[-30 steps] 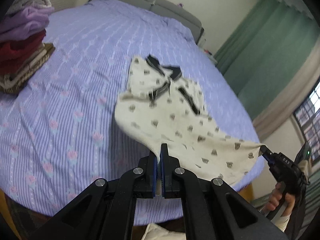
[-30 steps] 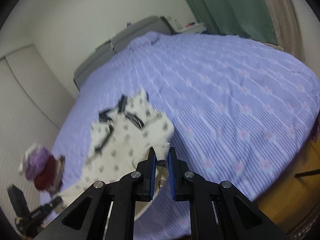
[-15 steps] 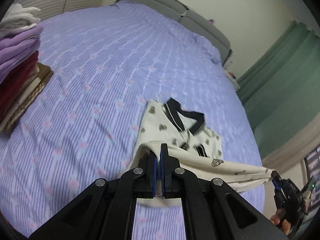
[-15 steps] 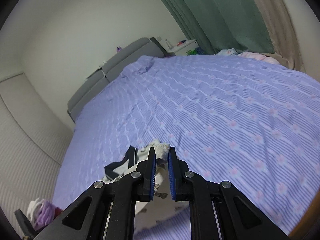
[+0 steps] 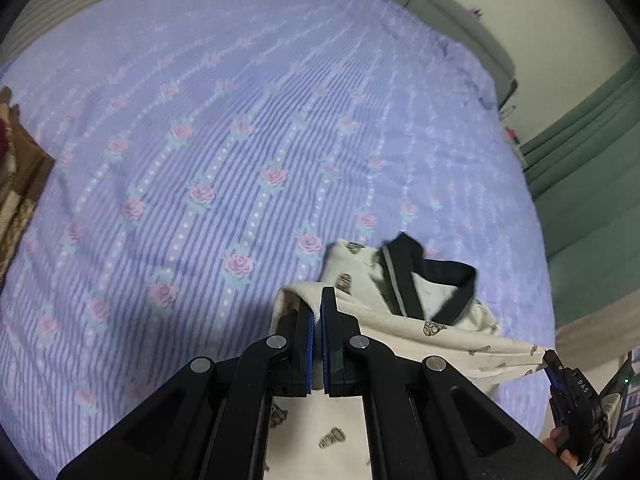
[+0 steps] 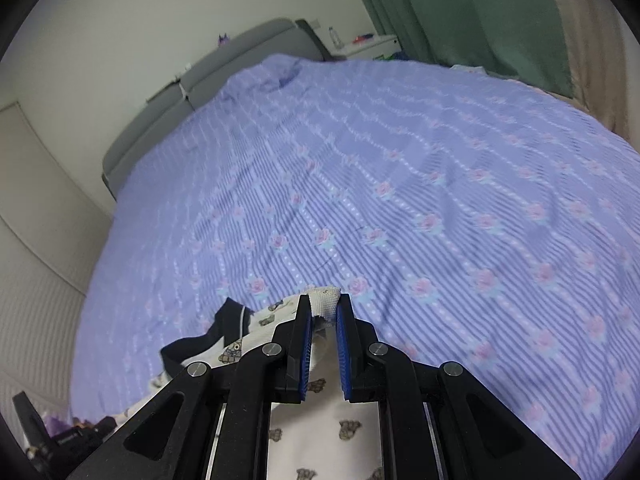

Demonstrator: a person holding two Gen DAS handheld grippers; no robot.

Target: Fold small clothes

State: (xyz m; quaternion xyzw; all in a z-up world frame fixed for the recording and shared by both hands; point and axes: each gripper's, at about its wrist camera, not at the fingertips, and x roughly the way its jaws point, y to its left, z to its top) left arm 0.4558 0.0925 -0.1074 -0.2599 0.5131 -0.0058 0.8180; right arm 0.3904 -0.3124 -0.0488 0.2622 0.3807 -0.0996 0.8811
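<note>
A small cream shirt (image 5: 436,326) with brown bear prints and a black collar (image 5: 440,272) lies on the purple flowered bedspread (image 5: 240,140). My left gripper (image 5: 321,300) is shut on one hem corner and holds it over the shirt's body. My right gripper (image 6: 324,312) is shut on the other hem corner (image 6: 326,300); it also shows at the far right of the left wrist view (image 5: 550,362). The hem stretches taut between the two grippers. The collar also shows in the right wrist view (image 6: 208,340). The lower part of the shirt is hidden under the grippers.
A stack of folded clothes (image 5: 16,168) sits at the left edge of the bed. A grey headboard (image 6: 224,64) stands at the far end. Green curtains (image 6: 460,8) hang to the right. A nightstand (image 6: 368,46) stands beside the headboard.
Both grippers have carried the hem forward over the shirt toward the collar. The shirt's body now lies doubled under the raised hem, and only the collar end shows.
</note>
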